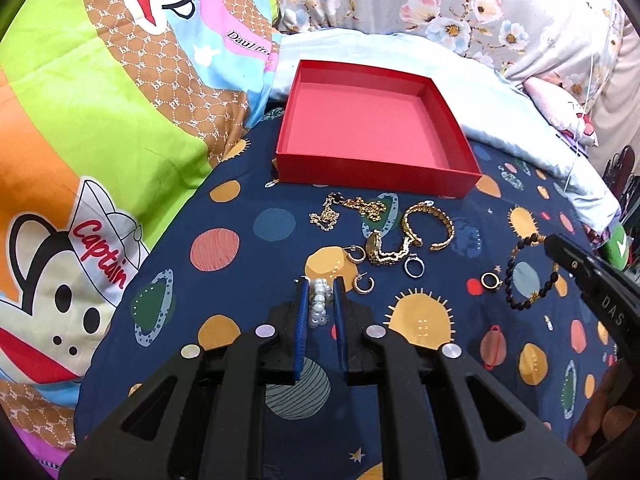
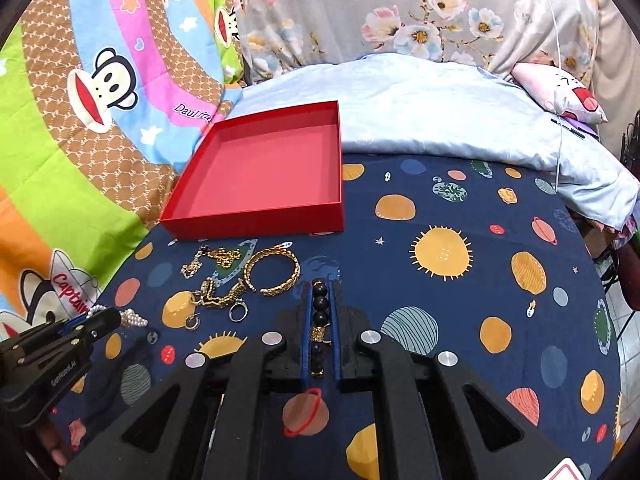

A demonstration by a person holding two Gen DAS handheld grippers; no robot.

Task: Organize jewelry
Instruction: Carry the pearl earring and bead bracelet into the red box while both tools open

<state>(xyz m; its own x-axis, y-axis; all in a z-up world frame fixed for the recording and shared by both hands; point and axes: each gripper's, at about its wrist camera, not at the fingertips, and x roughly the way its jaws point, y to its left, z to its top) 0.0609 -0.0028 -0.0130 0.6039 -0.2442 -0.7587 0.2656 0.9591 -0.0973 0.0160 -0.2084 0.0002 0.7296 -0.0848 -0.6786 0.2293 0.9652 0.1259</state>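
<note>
Cartoon quilt [image 1: 120, 92]: bunched up left of the red box, monkey faces and the word "Captain" showing.
Left gripper [image 1: 319, 304]: well in front of the red box, toward its left corner, fingers drawn narrow around a pearl bracelet [image 1: 320, 306]; the pearls sit between the blue pads, and from the right wrist view they seem to rest on the bedspread, though I can't be sure.
Red box [image 1: 376, 168]: open and shallow, sitting on the planet-print bedspread [image 1: 248, 272] at the far side.
Gold chain necklace [image 1: 348, 210]: loose heap just in front of the box's near wall.
Gold watch [image 1: 390, 250]: coiled in front of the box, nearer than the necklace.
Hoop earrings [image 1: 363, 283]: two, apart from each other, between the watch and the left gripper.
Silver ring [image 1: 414, 267]: just beside the watch, on its near side.
Gold cuff bangle [image 1: 428, 224]: open-ended, in front of the box's right half, touching the watch band.
Small gold ring [image 1: 490, 280]: in front of the box, off past its right corner, just beside the dark beads.
Right gripper [image 2: 320, 320]: in front of the box and to its right, closed narrow on a dark bead bracelet [image 2: 320, 308]; several beads and a gold spacer sit between the pads.
Pale blue sheet [image 2: 440, 108]: folded beyond and right of the box.
</note>
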